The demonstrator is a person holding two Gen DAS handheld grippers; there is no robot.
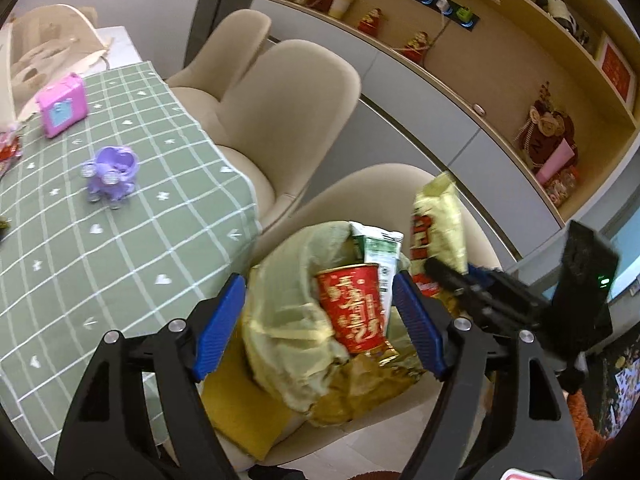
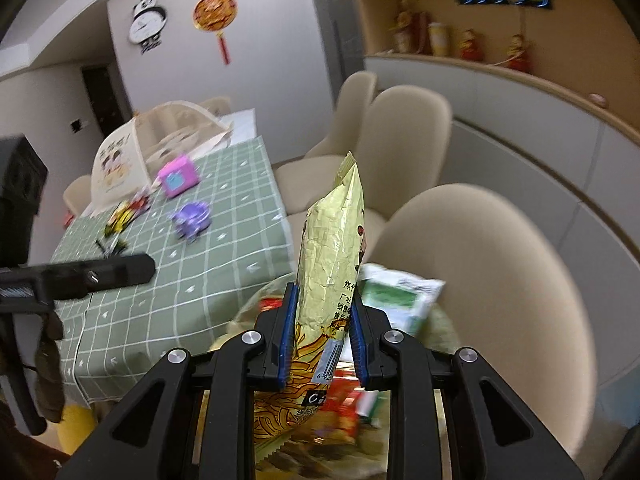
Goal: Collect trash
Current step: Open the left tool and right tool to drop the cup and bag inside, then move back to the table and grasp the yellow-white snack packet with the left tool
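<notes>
A yellow-green trash bag [image 1: 288,320] sits open on a beige chair seat [image 1: 400,184]. Inside it are a red paper cup [image 1: 352,312] and a green-and-white wrapper [image 1: 378,248]. My left gripper [image 1: 318,280] is open wide just in front of the bag, with the cup seen between its blue pads [image 1: 218,320], which touch nothing. My right gripper [image 2: 325,292] is shut on a gold snack packet [image 2: 332,240], holding it upright over the bag. From the left wrist, that packet [image 1: 438,220] stands at the bag's right side. The green-and-white wrapper [image 2: 400,292] lies just beyond the right gripper.
To the left is a table with a green checked cloth [image 1: 120,240], bearing a purple toy [image 1: 112,176], a pink toy box [image 1: 62,106] and a mesh food cover [image 2: 160,140]. Two more beige chairs [image 1: 288,120] stand beyond. A shelf of ornaments [image 1: 520,120] runs along the right wall.
</notes>
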